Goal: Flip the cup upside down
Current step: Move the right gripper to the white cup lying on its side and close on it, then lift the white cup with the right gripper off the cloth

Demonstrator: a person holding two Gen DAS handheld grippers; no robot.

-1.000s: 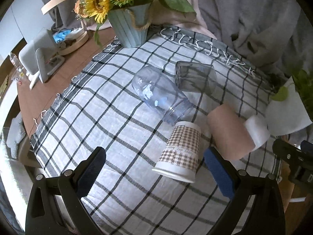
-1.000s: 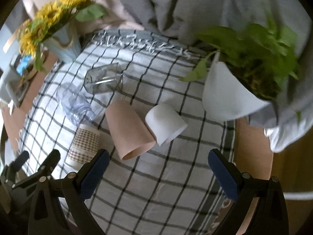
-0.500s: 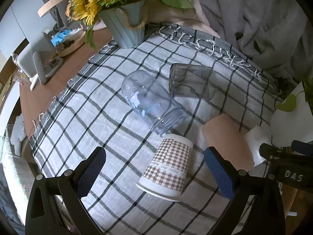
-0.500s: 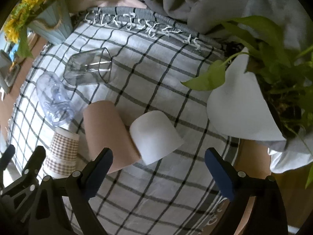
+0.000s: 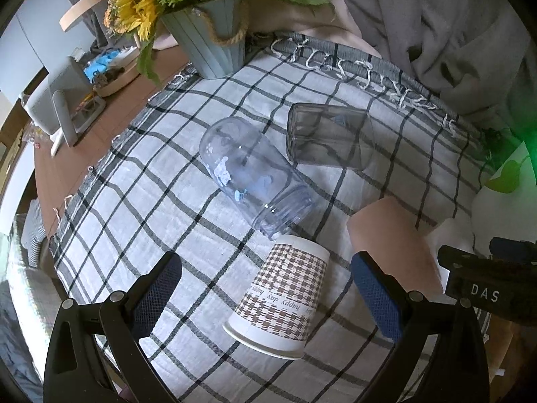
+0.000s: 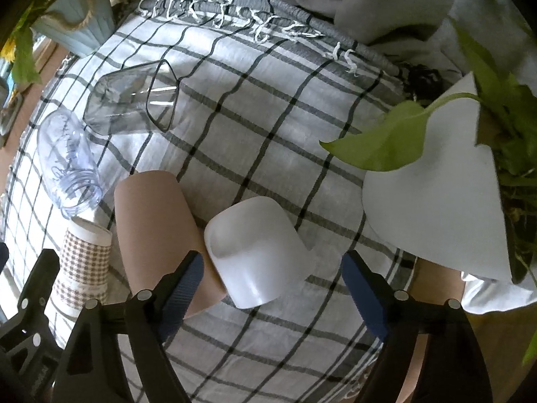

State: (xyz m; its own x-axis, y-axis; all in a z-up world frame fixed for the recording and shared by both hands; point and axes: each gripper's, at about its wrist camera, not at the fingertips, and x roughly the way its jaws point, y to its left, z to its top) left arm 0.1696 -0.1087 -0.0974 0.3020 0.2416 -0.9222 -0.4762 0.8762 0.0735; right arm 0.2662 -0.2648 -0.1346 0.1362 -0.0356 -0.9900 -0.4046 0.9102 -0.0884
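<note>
Several cups lie on their sides on a checked cloth [image 5: 134,208]. A houndstooth paper cup [image 5: 282,295] lies between the open fingers of my left gripper [image 5: 265,295], not touched. A white cup [image 6: 255,252] lies between the open fingers of my right gripper [image 6: 272,285], next to a pink cup [image 6: 154,228]. The pink cup [image 5: 392,238] and houndstooth cup [image 6: 85,262] show in both views. A clear plastic bottle-shaped cup [image 5: 251,174] and a grey square glass [image 5: 332,137] lie further back.
A sunflower pot [image 5: 211,43] stands at the cloth's far left corner. A white pot with a green plant [image 6: 446,208] stands right of the white cup. A grey blanket [image 5: 436,23] is heaped behind. A wooden table edge with small items [image 5: 67,100] is at left.
Both grippers have moved forward and down toward the cups. The houndstooth cup now sits between my left fingers and the white cup between my right fingers. The cups have not moved.
</note>
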